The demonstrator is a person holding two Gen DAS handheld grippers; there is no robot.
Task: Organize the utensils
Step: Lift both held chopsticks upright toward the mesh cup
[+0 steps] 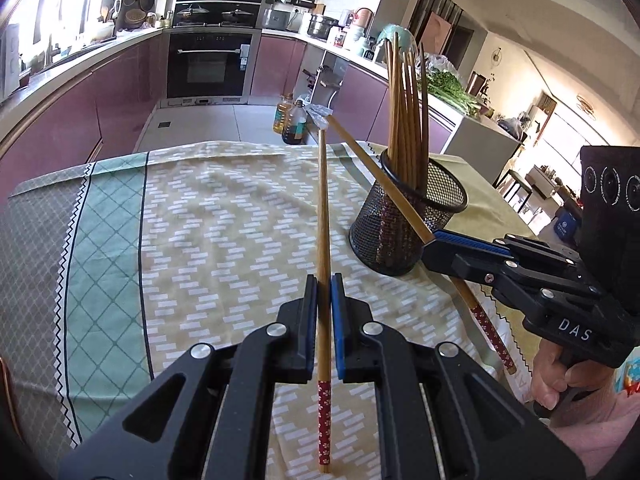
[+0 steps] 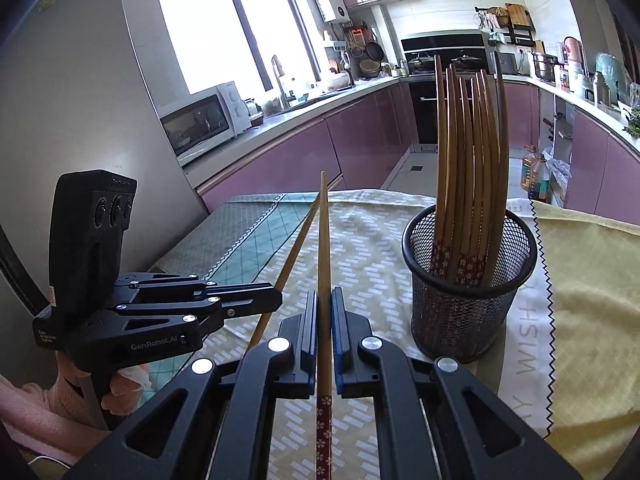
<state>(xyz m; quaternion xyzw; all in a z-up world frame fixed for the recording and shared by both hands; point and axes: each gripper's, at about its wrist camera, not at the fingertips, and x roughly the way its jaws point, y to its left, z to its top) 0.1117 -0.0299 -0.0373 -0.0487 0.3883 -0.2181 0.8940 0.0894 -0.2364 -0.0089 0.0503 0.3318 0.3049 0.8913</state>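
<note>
My left gripper point(image 1: 324, 280) is shut on a wooden chopstick point(image 1: 323, 208) with a red flowered handle, held above the table and pointing away from me. My right gripper point(image 2: 324, 296) is shut on a second such chopstick point(image 2: 323, 240). Each gripper shows in the other's view: the right one point(image 1: 434, 240) touching the cup's near side, the left one point(image 2: 276, 298) left of my right jaws. The two chopstick tips nearly meet. A black mesh cup point(image 1: 408, 224), also in the right wrist view point(image 2: 468, 292), holds several more chopsticks point(image 2: 472, 152) upright.
The table carries a patterned beige and green cloth point(image 1: 200, 232) and a yellow cloth point(image 2: 592, 320) under the cup's right side. Beyond the table's far edge are the kitchen floor, oil bottles point(image 1: 290, 120) and purple cabinets.
</note>
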